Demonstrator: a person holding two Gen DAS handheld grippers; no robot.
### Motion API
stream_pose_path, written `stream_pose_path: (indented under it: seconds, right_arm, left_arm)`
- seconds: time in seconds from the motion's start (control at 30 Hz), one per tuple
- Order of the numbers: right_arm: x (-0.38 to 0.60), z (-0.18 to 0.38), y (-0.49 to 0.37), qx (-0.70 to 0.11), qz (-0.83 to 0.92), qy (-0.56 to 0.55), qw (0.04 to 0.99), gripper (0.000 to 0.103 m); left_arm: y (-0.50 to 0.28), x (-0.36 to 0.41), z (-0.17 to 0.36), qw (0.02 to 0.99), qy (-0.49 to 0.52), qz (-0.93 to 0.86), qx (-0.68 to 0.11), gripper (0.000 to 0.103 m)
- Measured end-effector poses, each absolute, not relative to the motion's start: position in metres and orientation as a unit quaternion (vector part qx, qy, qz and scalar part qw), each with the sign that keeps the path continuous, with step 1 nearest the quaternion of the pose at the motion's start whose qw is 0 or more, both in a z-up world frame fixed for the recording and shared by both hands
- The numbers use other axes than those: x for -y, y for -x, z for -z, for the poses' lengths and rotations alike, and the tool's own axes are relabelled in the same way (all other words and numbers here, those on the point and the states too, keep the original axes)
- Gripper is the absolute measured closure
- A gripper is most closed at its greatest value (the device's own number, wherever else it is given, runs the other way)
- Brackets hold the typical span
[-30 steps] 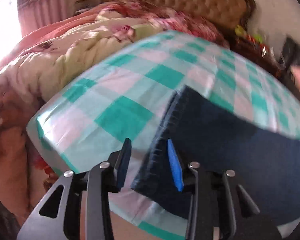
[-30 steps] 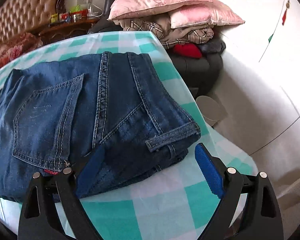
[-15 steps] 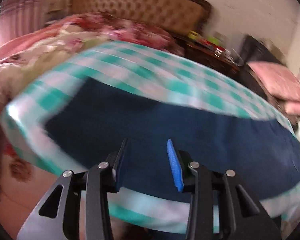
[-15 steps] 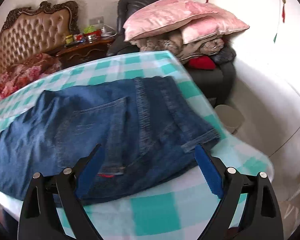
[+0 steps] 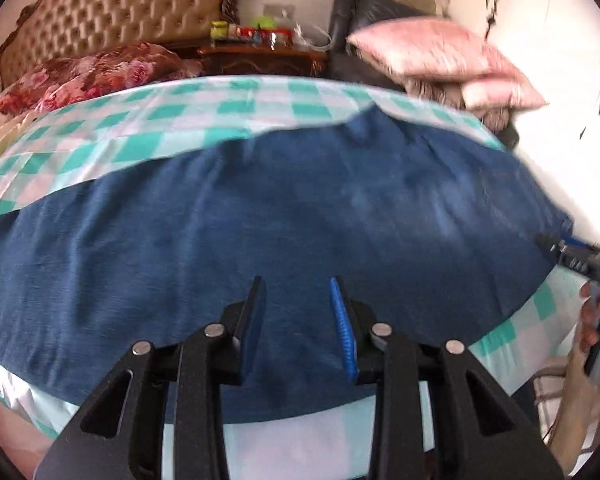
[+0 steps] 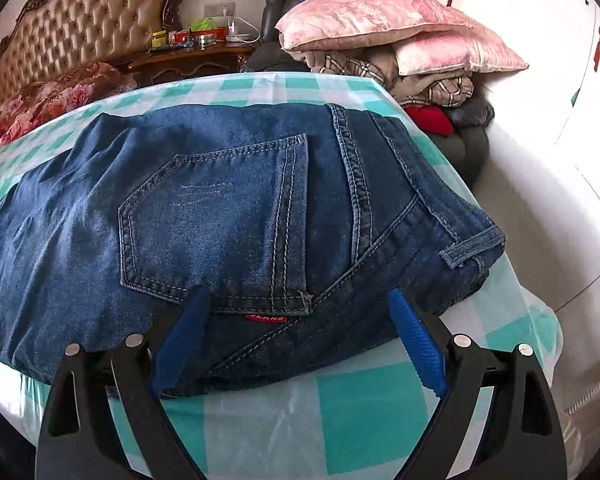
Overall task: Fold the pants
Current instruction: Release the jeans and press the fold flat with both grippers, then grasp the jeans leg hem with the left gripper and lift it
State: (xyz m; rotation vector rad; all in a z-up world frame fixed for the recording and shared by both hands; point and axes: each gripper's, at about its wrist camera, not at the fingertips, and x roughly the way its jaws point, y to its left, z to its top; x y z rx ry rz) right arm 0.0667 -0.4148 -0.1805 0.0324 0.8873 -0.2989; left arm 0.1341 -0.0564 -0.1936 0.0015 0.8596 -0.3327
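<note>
Denim pants point(image 6: 236, 216) folded flat, back pocket up; left tongs point(image 5: 298, 320), right tongs point(image 6: 296, 336) agape, empty.

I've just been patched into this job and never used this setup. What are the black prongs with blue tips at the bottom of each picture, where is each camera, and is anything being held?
There is no robot arm: a person holds a two-finger gripper in each hand, and a fisheye camera on each looks forward along its fingers. The prongs are those fingers with blue pads.

The blurrier picture is from the left gripper. The sharper one is from the right gripper.

On the green-and-white checked cloth lie dark blue jeans, back pocket up, waistband toward the right gripper. Behind are a tufted headboard and pink pillows.

Both grippers are open with the denim showing behind the gaps; neither holds anything.
</note>
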Motion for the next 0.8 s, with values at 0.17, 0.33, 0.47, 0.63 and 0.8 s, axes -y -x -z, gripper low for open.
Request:
stream_pose_path:
  seconds: [0.17,0.33,0.47,0.63,0.8]
  right_arm:
    - [0.416,0.179,-0.067,-0.434,0.144,-0.021,0.889,0.016]
    - [0.418,0.178,-0.068,-0.446,0.146,-0.032,0.882,0.015]
    - [0.416,0.169,-0.063,-0.445,0.159,-0.043,0.880,0.015]
    - [0.367,0.131,-0.057,-0.394,0.071,-0.040,0.916,0.016]
    - [0.300,0.136,-0.066,-0.402,0.005,0.015,0.916,0.034]
  left_arm:
    - [-0.129,0.081,0.208,0.892,-0.046,0.139,-0.428,0.068]
    - [-0.131,0.078,0.209,0.893,-0.046,0.130,-0.429,0.068]
    - [-0.126,0.072,0.208,0.898,-0.035,0.125,-0.421,0.068]
    - [-0.120,0.072,0.208,0.902,-0.037,0.123,-0.412,0.067]
    - [-0.116,0.068,0.210,0.909,-0.029,0.100,-0.403,0.050]
